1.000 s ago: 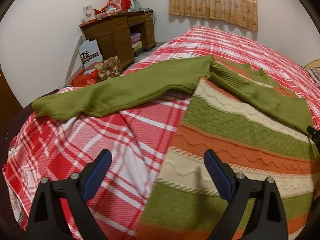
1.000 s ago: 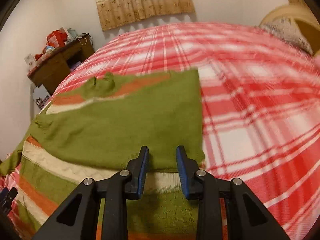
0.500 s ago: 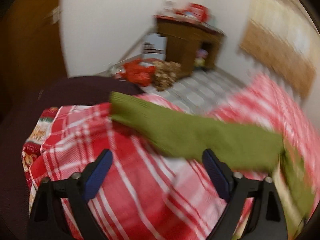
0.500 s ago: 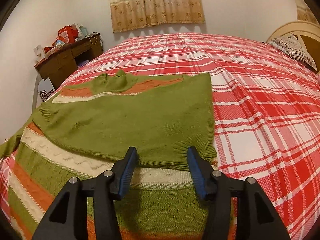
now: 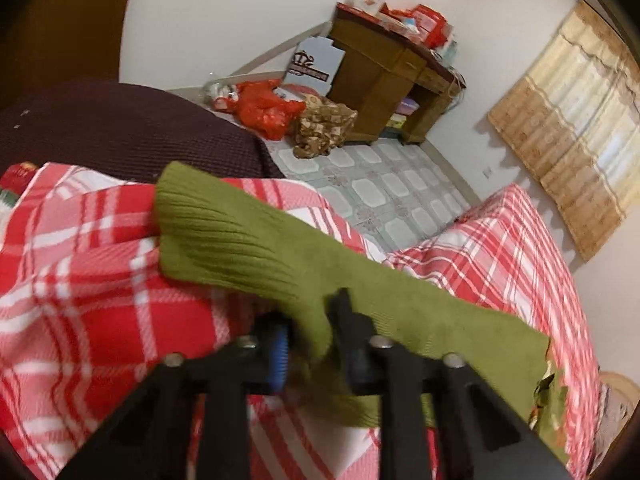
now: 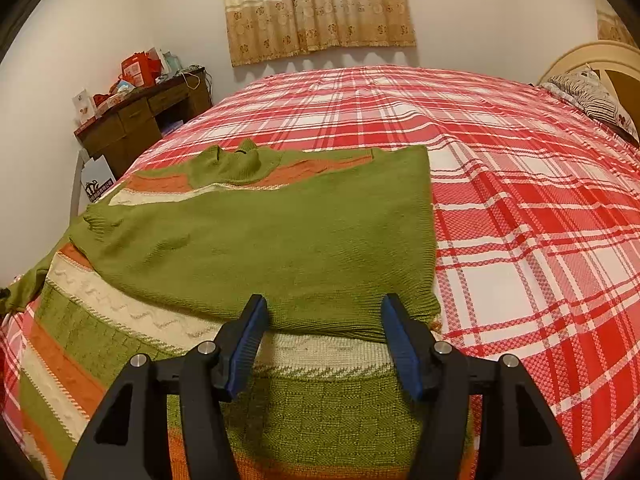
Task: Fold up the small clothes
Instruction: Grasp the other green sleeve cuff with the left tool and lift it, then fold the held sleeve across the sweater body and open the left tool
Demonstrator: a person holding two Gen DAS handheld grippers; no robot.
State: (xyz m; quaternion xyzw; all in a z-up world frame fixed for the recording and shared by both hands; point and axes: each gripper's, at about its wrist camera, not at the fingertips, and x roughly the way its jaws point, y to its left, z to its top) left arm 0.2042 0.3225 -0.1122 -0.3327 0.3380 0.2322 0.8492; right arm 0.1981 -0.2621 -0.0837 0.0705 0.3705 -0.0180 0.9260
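A knit sweater (image 6: 260, 248) with green, orange and cream stripes lies flat on the red plaid bed (image 6: 520, 240), one green sleeve folded across its body. Its other green sleeve (image 5: 240, 240) stretches toward the bed's corner, ribbed cuff at the far end. My left gripper (image 5: 314, 328) is closing on this sleeve just behind the cuff, and the fabric is bunched between its jaws. My right gripper (image 6: 323, 312) hovers over the folded sleeve's near edge. Its jaws are opening, and nothing is pinched between the blue pads (image 6: 248, 336).
A wooden desk (image 5: 384, 76) piled with boxes stands by the wall, with a red bag (image 5: 260, 104) and a patterned bundle (image 5: 324, 128) on the tiled floor. A dark brown cushion (image 5: 100, 128) adjoins the bed corner. A pillow (image 6: 592, 100) lies by the headboard.
My left gripper swung left from the sweater body to the outstretched sleeve, rolled, and closed on it near the cuff. My right gripper's jaws widened over the folded sleeve and stayed in place.
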